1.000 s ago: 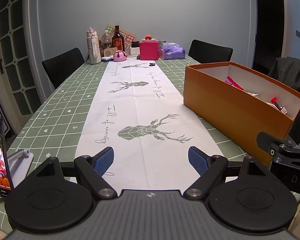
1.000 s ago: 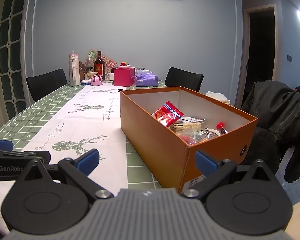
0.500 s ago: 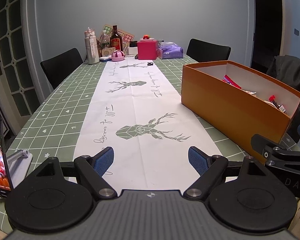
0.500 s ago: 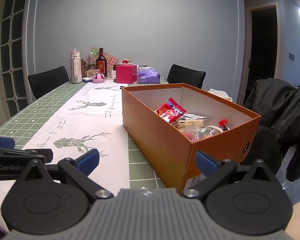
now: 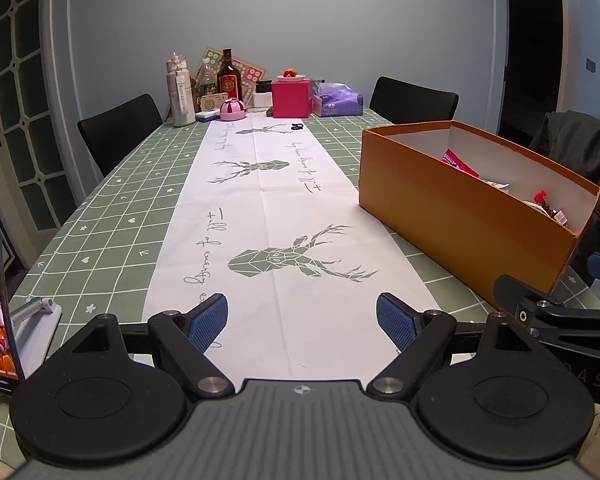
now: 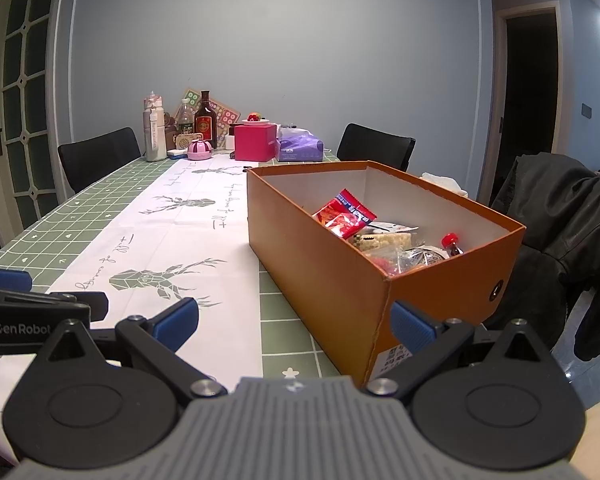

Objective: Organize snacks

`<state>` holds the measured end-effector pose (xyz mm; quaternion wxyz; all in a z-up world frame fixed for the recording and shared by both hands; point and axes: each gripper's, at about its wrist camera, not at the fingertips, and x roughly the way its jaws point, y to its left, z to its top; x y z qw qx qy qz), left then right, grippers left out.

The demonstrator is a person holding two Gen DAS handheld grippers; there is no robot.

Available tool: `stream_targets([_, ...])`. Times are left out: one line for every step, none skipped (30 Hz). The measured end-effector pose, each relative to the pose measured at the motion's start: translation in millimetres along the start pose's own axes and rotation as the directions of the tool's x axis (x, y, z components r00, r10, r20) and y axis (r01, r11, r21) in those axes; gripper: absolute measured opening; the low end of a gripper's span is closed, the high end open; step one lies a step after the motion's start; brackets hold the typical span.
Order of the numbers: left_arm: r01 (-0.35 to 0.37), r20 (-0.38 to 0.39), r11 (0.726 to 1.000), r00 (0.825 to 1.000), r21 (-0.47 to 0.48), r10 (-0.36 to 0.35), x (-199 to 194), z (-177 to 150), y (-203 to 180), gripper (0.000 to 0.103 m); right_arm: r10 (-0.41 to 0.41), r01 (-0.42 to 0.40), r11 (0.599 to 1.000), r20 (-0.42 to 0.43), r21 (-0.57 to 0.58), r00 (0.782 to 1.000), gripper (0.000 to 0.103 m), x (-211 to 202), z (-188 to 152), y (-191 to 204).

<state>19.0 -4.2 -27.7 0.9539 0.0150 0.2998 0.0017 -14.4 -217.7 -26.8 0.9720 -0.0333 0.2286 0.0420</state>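
Both my grippers, left [image 5: 302,322] & right [image 6: 294,322], jaws apart, empty, over table's [image 5: 112,220] near edge; orange box [image 6: 340,280] w/ snacks at right edge, grey-blue wall [image 6: 300,60] behind.

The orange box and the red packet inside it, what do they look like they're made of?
Orange box: probably cardboard, matte orange outside, plain white inside; it has thin straight walls, a folded corner seam and a printed label near the bottom. Red packet: likely plastic or foil film, glossy; it catches glare, wrinkles, and has a crimped top edge.
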Motion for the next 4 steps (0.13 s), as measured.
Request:
stream_targets([0.0,0.001,1.0,1.0,0.001,0.0,-0.2,0.0,-0.2,0.099,0.001,-0.001,1.0,-0.001,-0.001,1.0,0.099,-0.1,-0.5,0.3])
stream_targets([0.001,0.002,1.0,1.0,0.002,-0.001,-0.3,-0.3,-0.4,0.099,0.002,-0.002,1.0,-0.002,-0.001,1.0,0.099,-0.2,-0.8,0.4])
stream_targets([0.002,0.002,1.0,1.0,0.002,-0.002,0.1,-0.1,0.2,0.099,0.002,-0.002,1.0,-0.002,-0.001,1.0,0.099,-0.4,-0.9,0.6])
stream_targets([0.002,0.001,1.0,1.0,0.001,-0.002,0.1,-0.1,0.1,0.099,0.003,-0.003,1.0,-0.004,-0.001,1.0,0.099,-0.1,-1.2,0.7])
